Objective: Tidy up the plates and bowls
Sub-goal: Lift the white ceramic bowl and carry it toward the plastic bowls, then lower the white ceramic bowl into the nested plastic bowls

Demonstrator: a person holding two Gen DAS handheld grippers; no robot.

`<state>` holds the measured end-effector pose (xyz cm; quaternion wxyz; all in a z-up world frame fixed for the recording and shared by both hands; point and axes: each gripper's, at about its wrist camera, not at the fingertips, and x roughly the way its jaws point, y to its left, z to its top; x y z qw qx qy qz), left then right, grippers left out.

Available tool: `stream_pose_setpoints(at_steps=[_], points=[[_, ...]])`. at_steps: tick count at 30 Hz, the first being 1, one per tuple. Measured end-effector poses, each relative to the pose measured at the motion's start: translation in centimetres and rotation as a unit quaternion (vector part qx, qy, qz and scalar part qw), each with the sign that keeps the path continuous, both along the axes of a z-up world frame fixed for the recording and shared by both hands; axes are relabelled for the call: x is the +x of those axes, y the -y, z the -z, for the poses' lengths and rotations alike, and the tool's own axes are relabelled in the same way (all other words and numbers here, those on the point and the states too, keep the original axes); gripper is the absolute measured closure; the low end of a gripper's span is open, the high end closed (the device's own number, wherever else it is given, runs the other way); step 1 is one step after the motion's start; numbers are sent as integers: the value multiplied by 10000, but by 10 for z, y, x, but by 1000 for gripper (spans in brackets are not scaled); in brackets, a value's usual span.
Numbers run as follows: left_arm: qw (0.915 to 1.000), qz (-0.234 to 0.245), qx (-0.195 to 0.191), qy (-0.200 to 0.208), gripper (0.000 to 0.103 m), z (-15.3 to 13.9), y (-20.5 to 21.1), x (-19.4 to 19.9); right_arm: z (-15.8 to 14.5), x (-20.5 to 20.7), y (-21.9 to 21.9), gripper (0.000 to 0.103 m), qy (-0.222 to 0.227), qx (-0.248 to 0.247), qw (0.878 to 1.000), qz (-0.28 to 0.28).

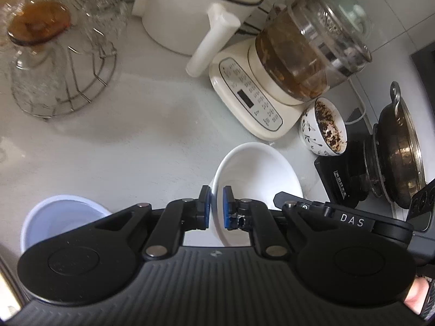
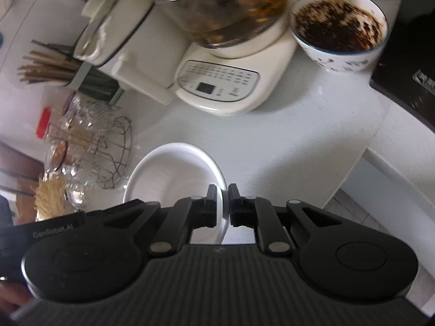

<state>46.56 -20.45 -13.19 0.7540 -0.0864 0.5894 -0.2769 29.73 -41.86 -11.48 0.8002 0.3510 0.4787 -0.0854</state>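
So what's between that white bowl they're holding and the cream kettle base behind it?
Nothing: bare countertop separates the white bowl from the cream kettle base, clearest in the right wrist view.

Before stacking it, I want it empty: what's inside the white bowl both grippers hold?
White bowl looks empty and clean inside; left gripper and right gripper hide its near rim.

I see one plain white bowl (image 1: pixel 252 171), glossy, empty, in lower centre of both wrist views (image 2: pixel 174 174). It is tilted, with its opening toward each camera. Its rim runs between the pads at opposite sides. A second bowl (image 1: pixel 326 130), white with dark leaf pattern, sits upright at right in the left view, upper right in the other (image 2: pixel 339 32); dark flecked residue coats its inside.
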Motion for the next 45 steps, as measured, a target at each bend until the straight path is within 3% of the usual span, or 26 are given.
stream_pose_setpoints(at_steps=[25,32,45], points=[[9937,-1022,-180,421,92,-57,-125,-18,-43,31,-93,92,382,80,9944,-984],[9930,-1056,-39,522,92,-45,-149,-28,-30,35,-119,92,330,48,9904,-1342],[9879,-1533,170,149,92,-10,-175,-44,-8,42,-151,90,28,-199,9794,-2011]])
